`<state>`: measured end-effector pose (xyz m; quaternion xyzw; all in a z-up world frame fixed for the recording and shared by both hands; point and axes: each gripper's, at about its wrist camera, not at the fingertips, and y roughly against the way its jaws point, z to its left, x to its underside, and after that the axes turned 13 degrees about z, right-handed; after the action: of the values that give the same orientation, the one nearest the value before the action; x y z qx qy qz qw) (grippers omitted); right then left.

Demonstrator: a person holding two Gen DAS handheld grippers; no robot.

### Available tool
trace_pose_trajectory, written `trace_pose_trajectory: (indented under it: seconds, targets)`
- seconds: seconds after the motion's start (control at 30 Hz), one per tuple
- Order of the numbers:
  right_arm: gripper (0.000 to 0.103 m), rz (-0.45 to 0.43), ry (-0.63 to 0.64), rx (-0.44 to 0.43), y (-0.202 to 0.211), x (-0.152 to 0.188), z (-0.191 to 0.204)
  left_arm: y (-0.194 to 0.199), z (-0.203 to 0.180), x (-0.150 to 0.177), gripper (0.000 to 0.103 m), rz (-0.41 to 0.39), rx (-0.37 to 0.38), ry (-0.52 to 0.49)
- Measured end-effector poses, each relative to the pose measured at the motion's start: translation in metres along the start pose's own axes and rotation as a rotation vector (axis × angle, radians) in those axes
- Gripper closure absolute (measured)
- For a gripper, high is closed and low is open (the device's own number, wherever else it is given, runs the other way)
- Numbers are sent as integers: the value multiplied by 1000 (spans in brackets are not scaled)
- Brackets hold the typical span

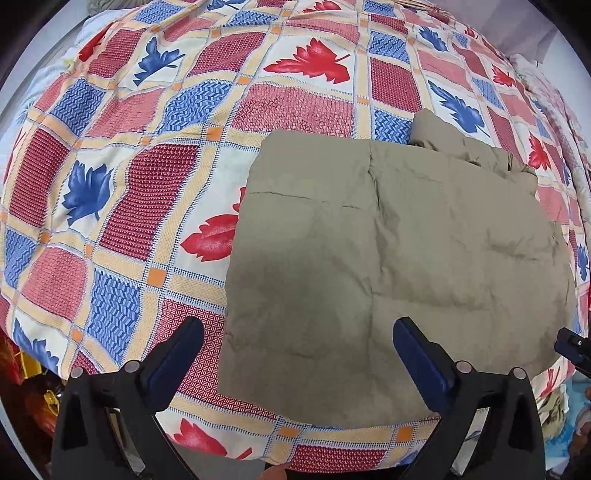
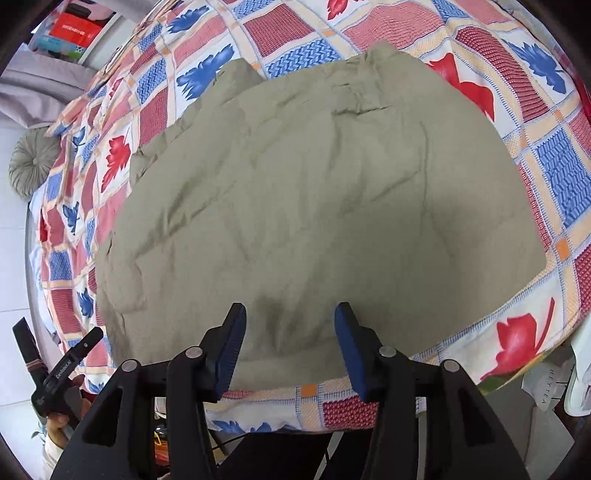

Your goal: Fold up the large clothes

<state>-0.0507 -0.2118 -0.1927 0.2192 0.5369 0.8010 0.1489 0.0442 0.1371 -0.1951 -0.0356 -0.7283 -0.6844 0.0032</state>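
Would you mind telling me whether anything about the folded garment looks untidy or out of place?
The garment is mostly a neat rectangle on the bedspread, but at its far edge a bunched flap pokes past the fold line, leaving that edge uneven.

Bright even daylight, soft shadows, strong fisheye edge distortion

Folded garment (image 1: 399,266) flat on bedspread (image 1: 147,184), nr its front edge; round cushion (image 2: 31,162) off far-left.

Red box (image 2: 75,31) lettering too small to read.
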Motion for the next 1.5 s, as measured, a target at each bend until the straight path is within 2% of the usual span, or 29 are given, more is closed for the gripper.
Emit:
trace_pose_trajectory:
  seconds: [0.13, 0.2, 0.43, 0.5, 0.6, 0.7, 0.8, 0.87, 1.03, 1.23, 1.3, 1.43, 1.5]
  targets:
    - [37, 19, 38, 6, -4, 8, 15, 1, 1, 3, 0, 6, 8, -14]
    - [25, 26, 62, 1, -9, 11, 24, -1, 2, 4, 0, 10, 5, -13]
    - [20, 56, 109, -49, -28, 18, 47, -12, 14, 6, 0, 15, -7, 6]
    - [0, 68, 128, -60, -35, 21, 54, -16, 19, 6, 1, 17, -8, 15]
    - [0, 56, 180, -30, -41, 26, 68, -22, 26, 6, 1, 25, 20, 24]
    - [0, 69, 234, 4, -48, 27, 79, -26, 34, 5, 1, 35, 93, 6]
    - [0, 93, 252, 28, -55, 26, 84, -23, 48, -4, 1, 2, 171, -5]
    - [0, 103, 256, 22, -58, 25, 85, -25, 61, -17, 1, -8, 260, -27]
    - [0, 119, 242, 13, -64, 20, 83, -57, 81, -51, 1, 97, 495, -85]
    - [0, 137, 245, 27, -71, 18, 85, -90, 57, -74, 1, 207, 671, -173]
    - [0, 142, 246, 32, -73, 17, 86, -98, 43, -78, 1, 226, 701, -199]
    - [0, 155, 245, 41, -76, 16, 89, -121, 20, -82, 1, 287, 710, -205]
    - [0, 181, 252, 32, -73, 15, 92, -125, 15, -81, 14, 291, 696, -218]
